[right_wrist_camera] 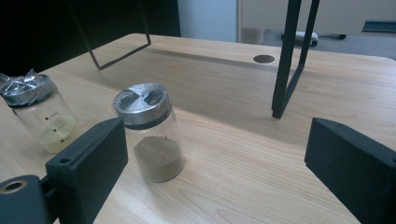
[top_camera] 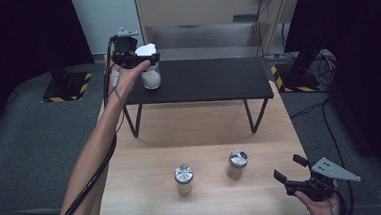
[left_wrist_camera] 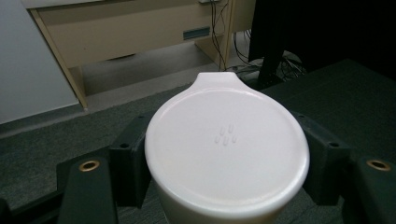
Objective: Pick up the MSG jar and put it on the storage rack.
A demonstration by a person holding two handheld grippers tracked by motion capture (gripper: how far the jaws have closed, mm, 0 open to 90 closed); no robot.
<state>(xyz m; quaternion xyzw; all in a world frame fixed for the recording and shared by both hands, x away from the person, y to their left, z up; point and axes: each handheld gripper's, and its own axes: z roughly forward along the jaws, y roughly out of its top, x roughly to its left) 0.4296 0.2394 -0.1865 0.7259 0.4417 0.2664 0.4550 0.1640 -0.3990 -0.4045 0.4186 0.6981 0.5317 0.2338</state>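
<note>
High view: my left hand-held gripper (top_camera: 143, 58) clamps white lidded container (top_camera: 150, 72) at its lid, over black raised shelf's (top_camera: 202, 81) left end, likely for placing. Right hand-held gripper (top_camera: 288, 169) waits wide open beside two spice jars (top_camera: 238, 163) on table (top_camera: 145, 140).

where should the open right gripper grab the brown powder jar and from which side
Grip the brown powder jar on its glass wall just below the metal cap, coming in level from the right gripper's near side. It stands upright and round, the second jar is apart on its far side, and the jaws stand wider than it.
</note>
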